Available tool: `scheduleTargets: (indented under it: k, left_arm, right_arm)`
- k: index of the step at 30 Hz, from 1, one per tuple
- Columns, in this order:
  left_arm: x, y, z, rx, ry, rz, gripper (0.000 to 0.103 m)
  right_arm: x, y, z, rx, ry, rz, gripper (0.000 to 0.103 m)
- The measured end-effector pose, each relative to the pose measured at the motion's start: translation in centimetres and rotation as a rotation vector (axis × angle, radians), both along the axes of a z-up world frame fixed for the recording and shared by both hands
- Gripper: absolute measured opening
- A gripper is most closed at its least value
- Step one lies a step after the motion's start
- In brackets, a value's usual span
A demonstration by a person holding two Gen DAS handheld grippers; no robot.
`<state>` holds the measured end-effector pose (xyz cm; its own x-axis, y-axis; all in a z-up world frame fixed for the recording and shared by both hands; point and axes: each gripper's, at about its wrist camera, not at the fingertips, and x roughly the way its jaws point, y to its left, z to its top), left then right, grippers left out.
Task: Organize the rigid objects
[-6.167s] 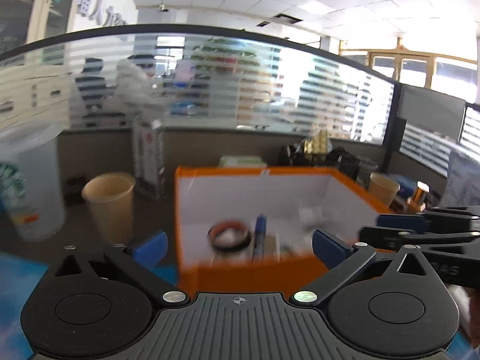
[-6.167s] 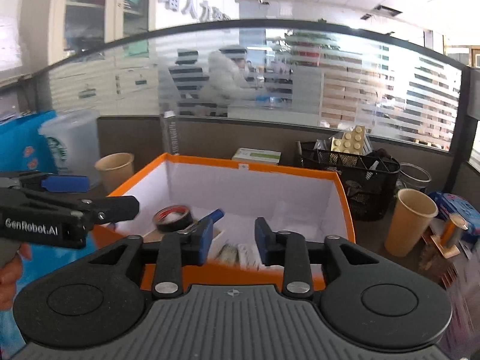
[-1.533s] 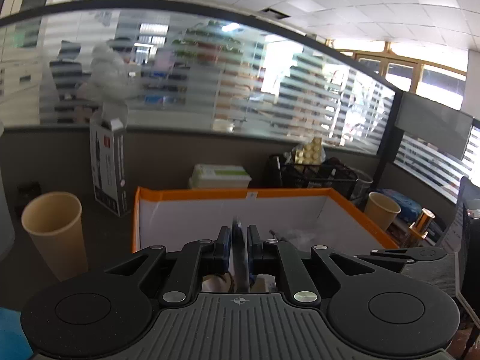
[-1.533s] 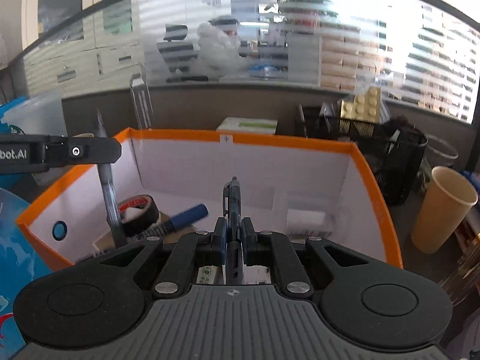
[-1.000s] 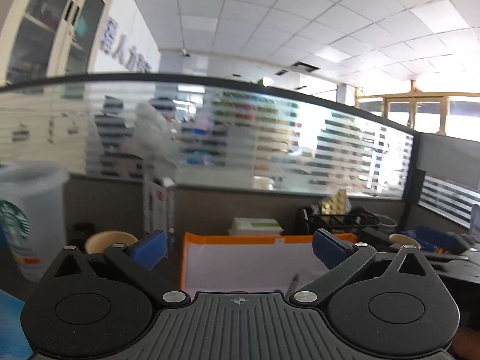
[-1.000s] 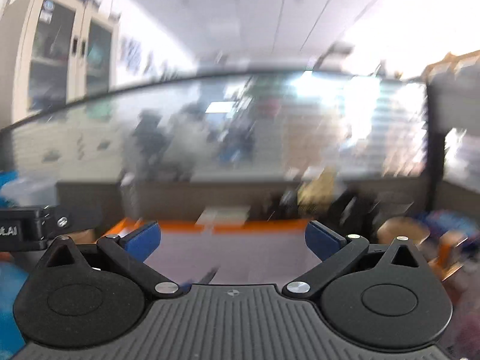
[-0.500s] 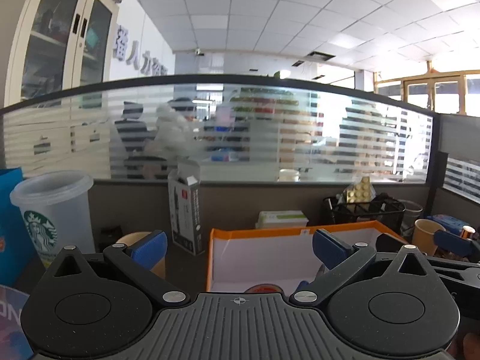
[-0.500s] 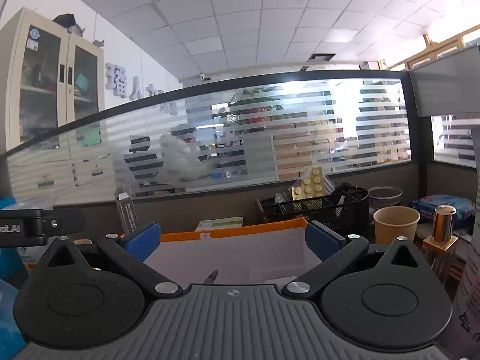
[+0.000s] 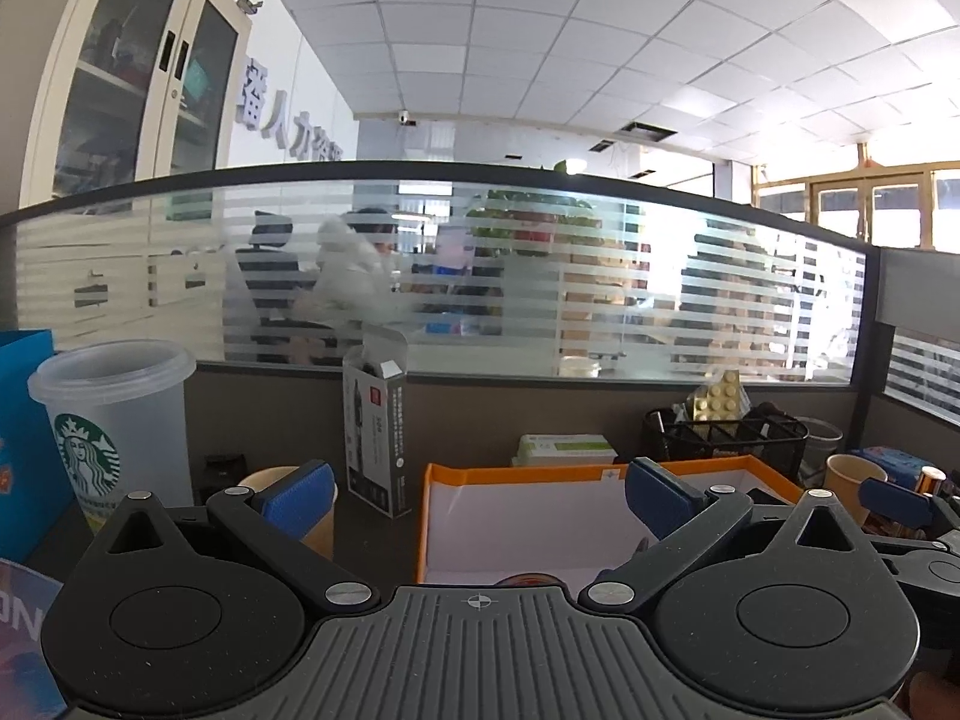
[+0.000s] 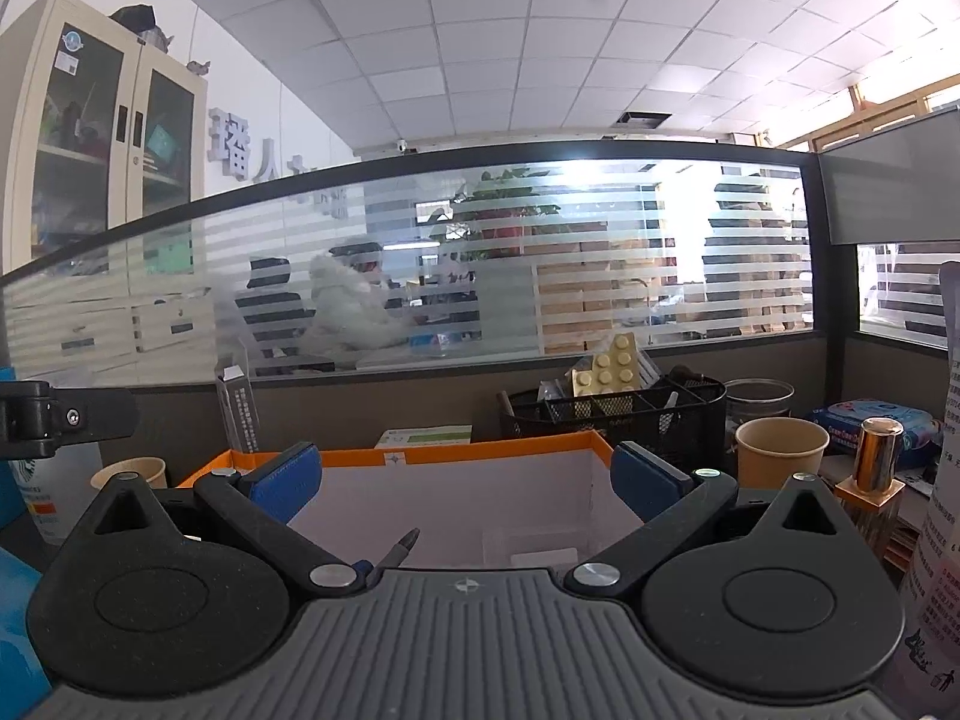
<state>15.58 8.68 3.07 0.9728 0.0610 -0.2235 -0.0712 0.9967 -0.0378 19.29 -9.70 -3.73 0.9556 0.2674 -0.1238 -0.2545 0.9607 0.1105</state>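
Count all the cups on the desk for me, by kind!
Tan paper cups: 2
Clear plastic Starbucks cup with a green logo: 1
Total: 3 cups

Bright daylight glares through right-side windows; fisheye edges curve, focus sharp.

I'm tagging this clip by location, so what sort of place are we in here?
Most likely an open-plan office desk: a striped frosted glass partition rings the desk, a black mesh desk organizer sits behind the orange box, and a glass-door filing cabinet stands against the wall.
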Motion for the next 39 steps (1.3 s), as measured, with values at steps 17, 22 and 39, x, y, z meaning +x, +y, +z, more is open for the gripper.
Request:
scheduleTargets:
  k: [17, 22, 39]
  left_arm:
    - [0.09, -0.05, -0.4, 0.009, 0.024, 0.015, 0.103]
    - [0.16, -0.06, -0.42, 0.009, 0.026, 0.018, 0.103]
    - [0.4, -0.01, -0.79, 0.008, 0.034, 0.02, 0.103]
  right_arm:
    - [0.1, 0.05, -0.09, -0.001, 0.003, 0.0, 0.103]
    - [0.13, 0.11, -0.15, -0.007, 0.004, 0.001, 0.103]
    - [0.15, 0.03, -0.27, -0.014, 0.004, 0.003, 0.103]
